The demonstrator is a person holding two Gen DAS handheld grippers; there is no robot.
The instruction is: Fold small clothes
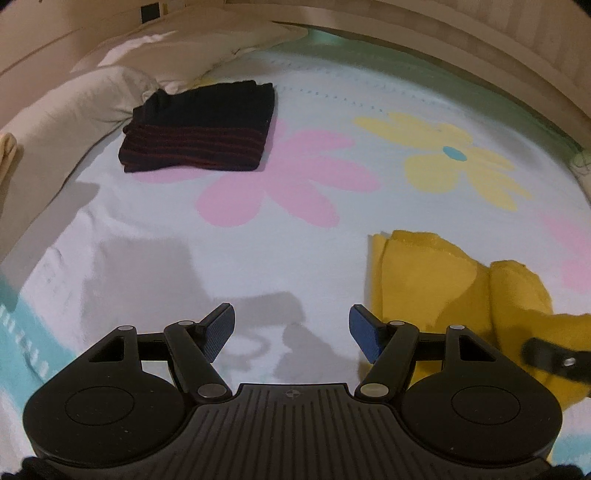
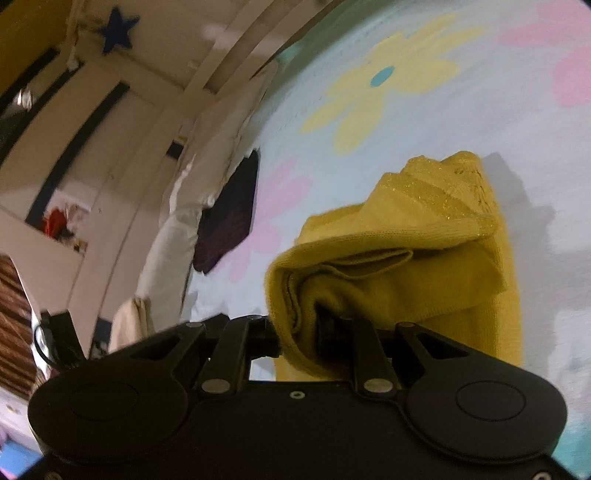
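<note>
A folded yellow garment (image 2: 406, 258) hangs bunched from my right gripper (image 2: 306, 325), which is shut on its thick folded edge; the fingertips are buried in the cloth. The same yellow garment (image 1: 436, 284) shows in the left wrist view at the lower right, just right of my left gripper (image 1: 291, 328). That gripper is open, with only bedsheet between its blue pads (image 1: 364, 332). A folded black garment with red stripes (image 1: 199, 129) lies on the sheet at the far left, beside the pillows; the right wrist view shows the black garment (image 2: 229, 218) too.
The floral bedsheet (image 1: 295, 229) covers the bed. Cream pillows (image 1: 92, 96) line the far left edge, and a headboard (image 1: 443, 26) runs along the back. A wall and shelves (image 2: 74, 184) stand beyond the bed in the right wrist view.
</note>
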